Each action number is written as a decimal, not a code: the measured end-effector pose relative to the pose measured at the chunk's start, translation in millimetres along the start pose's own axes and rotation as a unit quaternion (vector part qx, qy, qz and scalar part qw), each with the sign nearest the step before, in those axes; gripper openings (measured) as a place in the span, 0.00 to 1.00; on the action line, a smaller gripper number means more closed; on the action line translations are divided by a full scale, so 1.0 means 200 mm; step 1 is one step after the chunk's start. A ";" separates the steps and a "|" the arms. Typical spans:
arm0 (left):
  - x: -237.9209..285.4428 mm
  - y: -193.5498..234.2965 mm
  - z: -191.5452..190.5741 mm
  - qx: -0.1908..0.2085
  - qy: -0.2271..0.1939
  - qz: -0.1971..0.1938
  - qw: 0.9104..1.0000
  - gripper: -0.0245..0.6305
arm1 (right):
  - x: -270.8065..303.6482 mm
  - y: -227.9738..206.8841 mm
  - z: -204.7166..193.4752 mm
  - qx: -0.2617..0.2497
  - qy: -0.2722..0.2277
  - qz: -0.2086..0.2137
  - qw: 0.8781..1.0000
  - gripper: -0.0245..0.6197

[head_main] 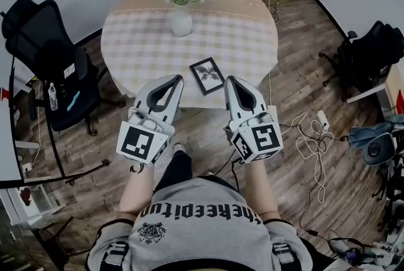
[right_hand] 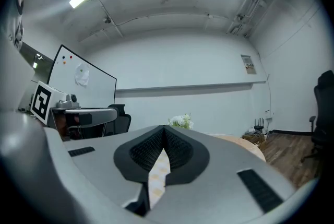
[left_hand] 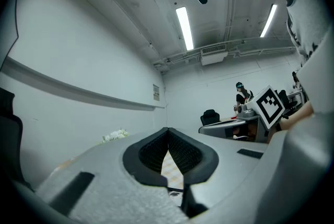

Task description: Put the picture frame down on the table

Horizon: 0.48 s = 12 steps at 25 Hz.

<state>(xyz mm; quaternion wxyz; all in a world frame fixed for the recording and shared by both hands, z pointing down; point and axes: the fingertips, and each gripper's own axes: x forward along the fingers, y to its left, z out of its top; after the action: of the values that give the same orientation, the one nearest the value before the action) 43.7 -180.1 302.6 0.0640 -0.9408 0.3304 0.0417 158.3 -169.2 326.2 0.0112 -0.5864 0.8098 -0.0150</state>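
Picture frame point(head_main: 207, 75) lies flat near table point(head_main: 145, 30) front edge; placing looks done. Left gripper point(head_main: 176, 79) and right gripper point(head_main: 230, 80) both closed, empty, held clear of table edge.

Grey left tongs point(head_main: 176, 79) and right tongs point(head_main: 228, 79), black-padded; grey printed sweatshirt point(head_main: 202, 216).

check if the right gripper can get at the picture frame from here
Probably yes: the picture frame lies flat on the table, just ahead of the right gripper, with nothing between them. Its jaws are shut and would need opening first.
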 end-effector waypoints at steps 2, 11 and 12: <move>-0.05 -0.04 0.02 0.001 -0.002 0.012 1.000 0.06 | -0.06 0.01 0.01 -0.002 -0.002 0.005 1.000 0.05; -0.27 -0.26 0.10 0.011 -0.005 0.058 0.998 0.06 | -0.36 0.08 0.03 -0.002 -0.011 0.022 1.000 0.05; -0.30 -0.28 0.10 0.011 -0.005 0.062 0.998 0.06 | -0.39 0.08 0.03 -0.002 -0.011 0.024 1.000 0.05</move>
<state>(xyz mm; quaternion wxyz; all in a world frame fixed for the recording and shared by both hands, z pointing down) 31.8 -97.2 295.0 0.0737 -0.9175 0.3881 0.0465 167.3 -89.5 320.5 0.0195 -0.5670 0.8235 -0.0068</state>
